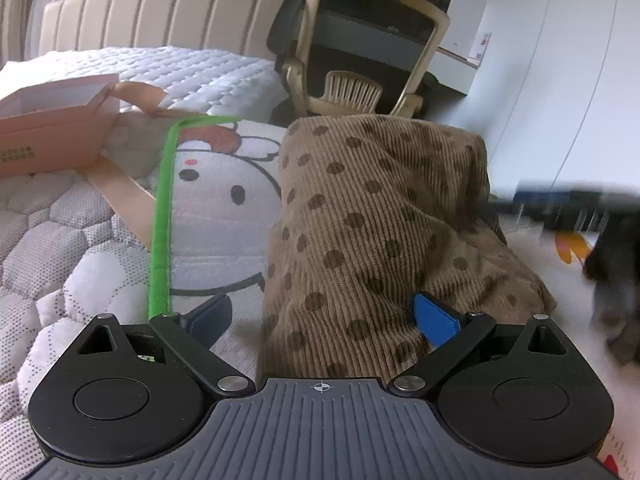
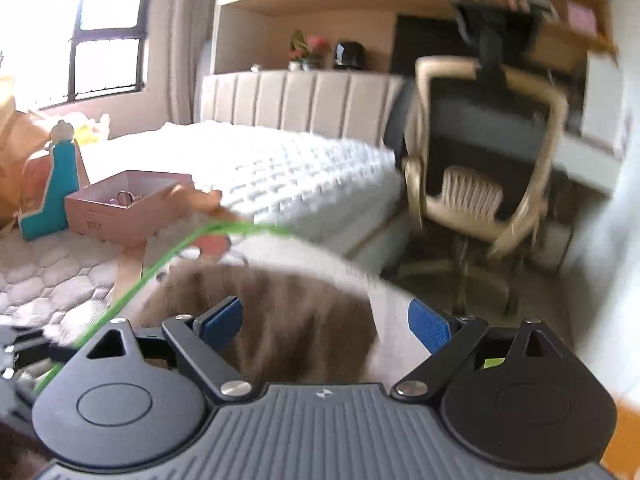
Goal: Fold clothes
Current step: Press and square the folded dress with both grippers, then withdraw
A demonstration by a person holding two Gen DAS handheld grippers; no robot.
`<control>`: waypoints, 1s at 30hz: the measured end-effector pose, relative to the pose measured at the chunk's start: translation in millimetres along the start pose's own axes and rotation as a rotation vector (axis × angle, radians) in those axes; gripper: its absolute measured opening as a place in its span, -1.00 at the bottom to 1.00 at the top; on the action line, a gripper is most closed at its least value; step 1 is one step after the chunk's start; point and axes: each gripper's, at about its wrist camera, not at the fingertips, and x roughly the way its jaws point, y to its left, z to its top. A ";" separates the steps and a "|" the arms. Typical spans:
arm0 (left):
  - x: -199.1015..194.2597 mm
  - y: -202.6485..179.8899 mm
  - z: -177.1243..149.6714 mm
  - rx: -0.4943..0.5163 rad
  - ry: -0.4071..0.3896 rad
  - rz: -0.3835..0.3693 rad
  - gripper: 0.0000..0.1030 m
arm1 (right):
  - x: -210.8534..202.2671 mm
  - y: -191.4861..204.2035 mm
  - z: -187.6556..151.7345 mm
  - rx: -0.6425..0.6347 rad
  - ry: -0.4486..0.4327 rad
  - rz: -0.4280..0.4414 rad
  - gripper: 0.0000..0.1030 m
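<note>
On the cartoon-printed mat [image 1: 224, 216] with a green border lay the brown spotted corduroy garment [image 1: 372, 216], folded into a thick bundle over the mat's right half. The left gripper [image 1: 324, 320] sat at the garment's near edge with its blue pads spread wide, one to each side of the cloth, gripping nothing. The right gripper [image 2: 326, 322] hovered over the same garment [image 2: 280, 312], which appeared blurred there; its jaws also stood wide apart and held nothing. Left of the garment, beyond the mat's green border, an open pink cardboard box [image 1: 52, 136] rested on the white quilted bedding [image 1: 168, 68]. Behind the garment stood a beige office chair [image 1: 360, 52], with a padded striped headboard [image 1: 160, 20] further left.
</note>
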 end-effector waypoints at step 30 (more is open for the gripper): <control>1.9 2.6 -2.9 0.001 0.001 -0.020 1.00 | -34.0 -11.0 -47.7 0.089 0.072 -0.047 1.00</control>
